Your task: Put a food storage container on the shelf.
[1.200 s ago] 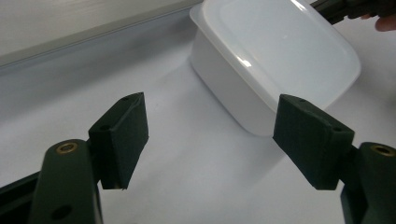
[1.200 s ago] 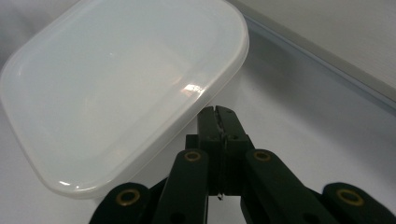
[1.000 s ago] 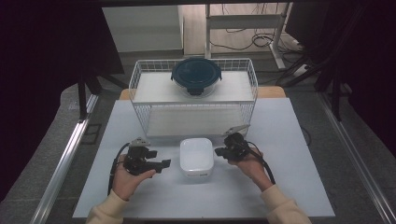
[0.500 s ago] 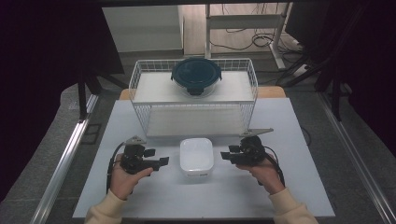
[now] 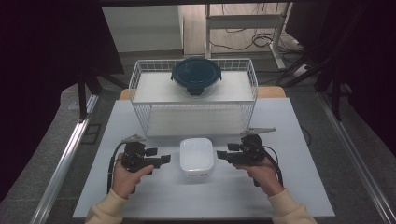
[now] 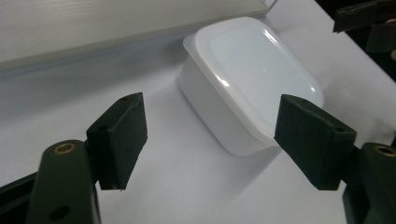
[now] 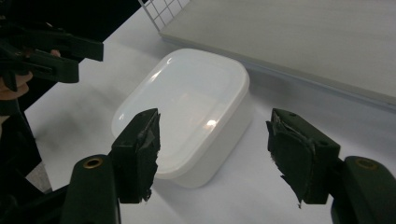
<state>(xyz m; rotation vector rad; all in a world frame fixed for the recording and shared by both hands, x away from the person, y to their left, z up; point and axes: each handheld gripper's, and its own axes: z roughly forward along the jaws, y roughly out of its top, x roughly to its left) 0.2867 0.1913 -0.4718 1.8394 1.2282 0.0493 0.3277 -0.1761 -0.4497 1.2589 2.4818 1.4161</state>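
High view: we flank the white lidded box (image 5: 197, 156) — left gripper (image 5: 161, 159) spread empty, right gripper (image 5: 223, 156) jaws just been opening, nothing between. Next — close in on the box.

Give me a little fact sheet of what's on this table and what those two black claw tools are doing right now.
Surface: white table
Centre item: white lidded container, standing on the table, touched by neither tool
Behind it: white wire basket holding a round container with a dark lid
Left gripper: jaws open, nothing between them, pointing at the white container from its left
Right gripper: jaws have just been opening, nothing between them, pointing at the white container from its right
Hands: one on each gripper, resting low near the table
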